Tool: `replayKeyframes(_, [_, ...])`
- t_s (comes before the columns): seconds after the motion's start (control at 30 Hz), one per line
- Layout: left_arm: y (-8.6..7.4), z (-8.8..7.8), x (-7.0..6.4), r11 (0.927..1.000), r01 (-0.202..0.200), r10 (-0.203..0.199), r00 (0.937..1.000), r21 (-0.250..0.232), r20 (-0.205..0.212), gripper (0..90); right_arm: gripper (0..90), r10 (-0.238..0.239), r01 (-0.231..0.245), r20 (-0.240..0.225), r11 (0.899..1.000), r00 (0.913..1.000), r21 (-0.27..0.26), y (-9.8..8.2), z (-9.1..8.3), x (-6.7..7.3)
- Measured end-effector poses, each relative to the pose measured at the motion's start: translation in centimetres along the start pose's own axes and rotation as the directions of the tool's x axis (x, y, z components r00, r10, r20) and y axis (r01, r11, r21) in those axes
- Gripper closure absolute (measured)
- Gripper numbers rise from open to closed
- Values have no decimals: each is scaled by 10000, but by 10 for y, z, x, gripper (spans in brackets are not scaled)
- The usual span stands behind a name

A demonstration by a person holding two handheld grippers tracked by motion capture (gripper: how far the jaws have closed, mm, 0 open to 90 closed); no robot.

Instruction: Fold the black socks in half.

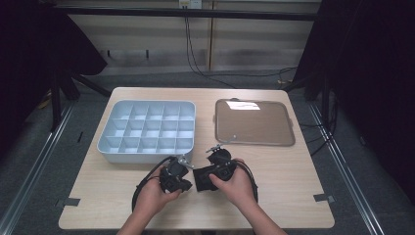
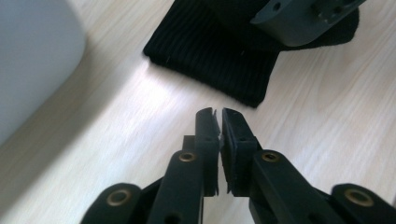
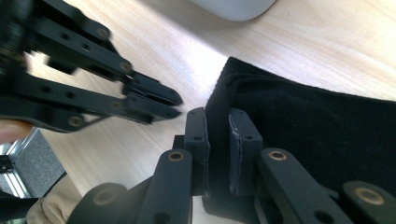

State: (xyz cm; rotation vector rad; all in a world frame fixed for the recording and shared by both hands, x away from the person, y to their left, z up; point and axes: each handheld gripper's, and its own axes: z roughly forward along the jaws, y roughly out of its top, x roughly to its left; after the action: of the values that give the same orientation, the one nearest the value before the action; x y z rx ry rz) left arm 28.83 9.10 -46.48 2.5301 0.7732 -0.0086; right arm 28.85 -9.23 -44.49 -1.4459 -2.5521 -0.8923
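A folded black ribbed cloth (image 1: 201,185) lies on the wooden table near its front edge, between two hands. My right gripper (image 1: 208,175) is shut on one edge of that cloth (image 3: 303,121); the fabric fills the gap between its jaws (image 3: 218,116). My left gripper (image 1: 187,184) sits just left of the cloth. Its jaws (image 2: 220,116) are shut but for a sliver, with nothing between them. They point at the cloth (image 2: 219,60) a short way ahead. In the right gripper view the left gripper (image 3: 175,105) has its tips close beside the cloth's corner.
A grey tray (image 1: 147,155) divided into several small compartments stands behind the left hand. A flat rectangular lid (image 1: 254,125) with rounded corners lies at the back right. Bare table runs to the right and along the front edge.
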Motion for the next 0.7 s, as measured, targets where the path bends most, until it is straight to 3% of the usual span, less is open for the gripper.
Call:
replayKeyframes(0.17, [-2, -5, 3, 9977, 403, -402, 9992, 551, -40, 821, 806, 28, -28, -52, 10000, 10000, 33, 0, 8, 2])
replayKeyframes(0.27, [-4, -5, 3, 9967, 411, -399, 9990, 704, -194, 804, 805, -7, 7, -61, 10000, 10000, 90, 0, 12, 3])
replayKeyframes(0.33, [-5, -6, 5, 9953, 710, -702, 9974, 663, -142, 791, 803, 33, -31, -96, 9999, 9999, 158, -1, 18, 4])
replayKeyframes(0.53, [-7, -9, 8, 9947, 835, -832, 9965, 602, -84, 775, 782, 108, -106, -127, 9999, 9999, 112, -1, 24, 4])
replayKeyframes(0.7, [-8, -10, 10, 9943, 896, -894, 9960, 584, -57, 764, 700, 71, -72, -142, 10000, 9999, -23, 1, 22, 6])
